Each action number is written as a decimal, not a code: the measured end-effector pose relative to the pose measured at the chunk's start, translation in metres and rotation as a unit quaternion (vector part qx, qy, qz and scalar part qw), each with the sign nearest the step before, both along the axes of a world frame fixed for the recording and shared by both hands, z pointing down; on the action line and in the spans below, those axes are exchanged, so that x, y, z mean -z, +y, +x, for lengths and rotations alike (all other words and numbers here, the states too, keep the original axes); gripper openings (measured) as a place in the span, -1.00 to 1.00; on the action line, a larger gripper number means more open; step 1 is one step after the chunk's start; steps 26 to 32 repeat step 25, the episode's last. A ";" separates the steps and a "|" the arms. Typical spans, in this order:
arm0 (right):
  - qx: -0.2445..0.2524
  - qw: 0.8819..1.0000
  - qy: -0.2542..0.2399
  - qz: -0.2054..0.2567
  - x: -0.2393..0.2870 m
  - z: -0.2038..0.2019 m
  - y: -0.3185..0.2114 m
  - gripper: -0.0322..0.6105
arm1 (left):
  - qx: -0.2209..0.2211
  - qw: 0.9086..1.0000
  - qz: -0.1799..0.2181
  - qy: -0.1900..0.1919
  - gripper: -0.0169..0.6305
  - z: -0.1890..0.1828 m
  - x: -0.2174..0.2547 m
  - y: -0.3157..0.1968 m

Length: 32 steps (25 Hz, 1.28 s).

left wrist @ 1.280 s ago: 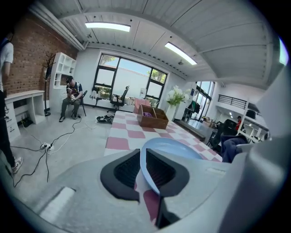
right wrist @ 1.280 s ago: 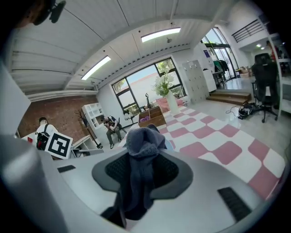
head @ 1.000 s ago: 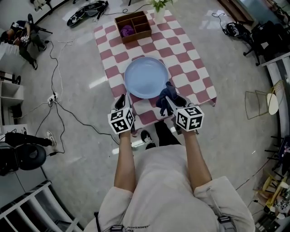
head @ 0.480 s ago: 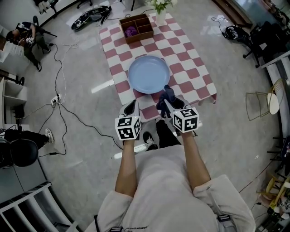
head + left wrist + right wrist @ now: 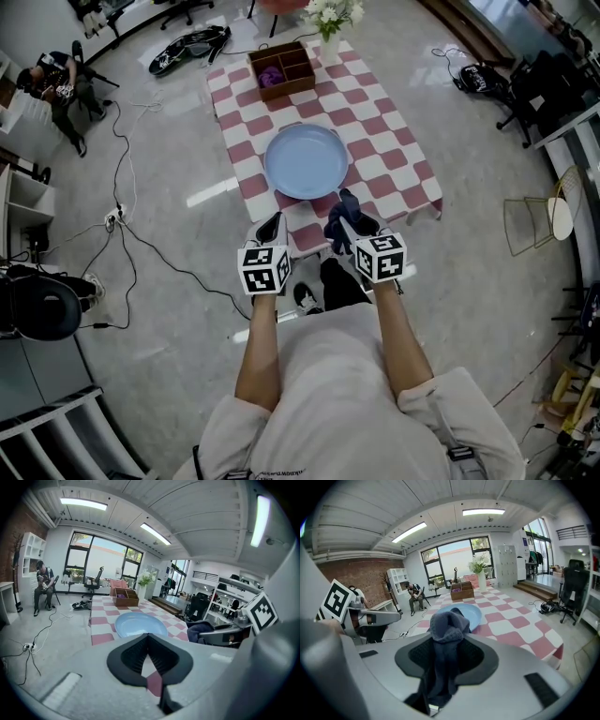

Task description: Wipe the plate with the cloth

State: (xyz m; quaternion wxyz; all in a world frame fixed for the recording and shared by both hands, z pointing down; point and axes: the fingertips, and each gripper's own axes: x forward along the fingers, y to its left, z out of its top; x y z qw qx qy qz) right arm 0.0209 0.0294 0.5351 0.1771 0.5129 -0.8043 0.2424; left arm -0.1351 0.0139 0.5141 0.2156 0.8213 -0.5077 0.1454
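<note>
The plate (image 5: pixel 306 161) is pale blue, round and bare, and lies flat near the middle of the red-and-white checked table (image 5: pixel 398 159), which reaches out past the plate on every side. Beyond the plate, toward the table's far end, stands a wooden box (image 5: pixel 298 53) split into compartments. A purple thing (image 5: pixel 269 73) sits in the compartment at the corner nearest the plate's left side. A vase of white flowers (image 5: pixel 329 19) stands farther off than the box, beyond the plate and to its right.

Both grippers hang on the near side of the plate, over the table's near edge and clear of the plate's rim. The left gripper (image 5: pixel 273 223) is off the plate's near left. Its jaws are closed tip to tip with nothing between them. The right gripper (image 5: pixel 345 217) is off the plate's near right. Its jaws are clamped on the cloth (image 5: pixel 449 623), a dark blue knitted one that bunches above the jaws and hangs down below them, with its top just short of the plate's near rim.
</note>
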 end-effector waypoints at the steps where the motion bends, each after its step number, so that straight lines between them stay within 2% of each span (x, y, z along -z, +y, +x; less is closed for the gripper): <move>1: 0.001 1.000 0.003 0.000 0.000 0.000 0.001 -0.48 | -0.001 1.000 0.000 0.001 -0.91 0.001 0.000 -0.001; 9: -0.004 1.000 0.010 0.003 0.004 0.006 0.004 -0.48 | -0.017 1.000 0.001 -0.006 -0.91 0.018 0.000 -0.002; 32: -0.007 1.000 0.012 0.002 -0.001 -0.002 0.003 -0.48 | -0.013 1.000 -0.007 -0.004 -0.91 0.009 -0.005 -0.003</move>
